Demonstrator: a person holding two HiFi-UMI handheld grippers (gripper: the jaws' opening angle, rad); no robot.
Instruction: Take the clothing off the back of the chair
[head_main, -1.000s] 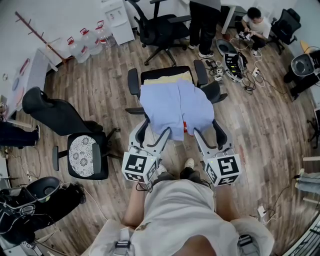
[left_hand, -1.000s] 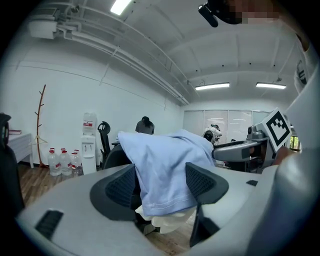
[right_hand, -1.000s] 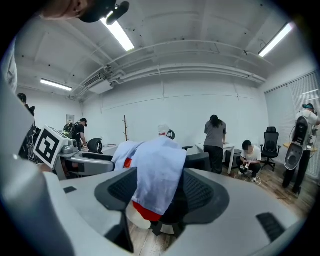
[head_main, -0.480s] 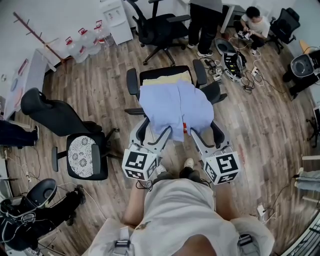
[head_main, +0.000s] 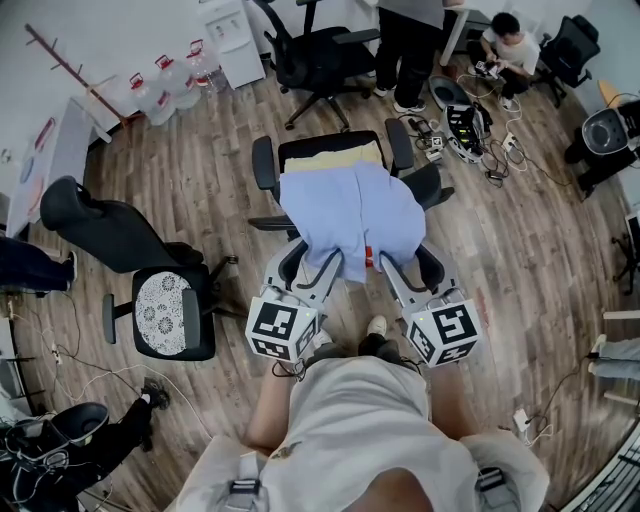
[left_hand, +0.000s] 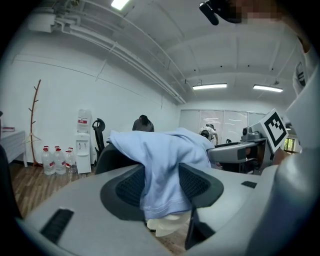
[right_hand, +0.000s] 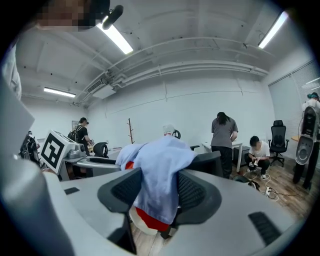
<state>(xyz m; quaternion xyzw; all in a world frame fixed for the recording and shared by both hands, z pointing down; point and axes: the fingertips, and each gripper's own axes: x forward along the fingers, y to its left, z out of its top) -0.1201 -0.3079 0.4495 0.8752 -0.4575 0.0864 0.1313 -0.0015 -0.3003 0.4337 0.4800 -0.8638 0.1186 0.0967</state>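
1. The clothing (head_main: 350, 215), a light blue garment, lies draped over the back of the black chair (head_main: 264, 160) at 12 o'clock from the person; its hem hangs down the near side, toward 6 o'clock
2. The left tongs (head_main: 312, 266) sit at the hem's 7 o'clock corner; their jaws have just been closing, with a fold of the hem between the pads, which stand apart and do not yet pinch it
3. The right tongs (head_main: 408, 263) sit at the 5 o'clock corner and have just been closing too, with cloth between their parted pads; a red and white patch (right_hand: 150, 220) shows under the hem, and I cannot tell what it is
4. So the grasp is under way, and the garment is still wholly on the chair
5. Next, both grips likely need to finish, then lift up and back together
6. Thin cloth may slip from one side
7. Further out, a cream cushion (head_main: 335, 156) lies on the seat, and a chair with a patterned seat (head_main: 168, 310) stands at 9 o'clock
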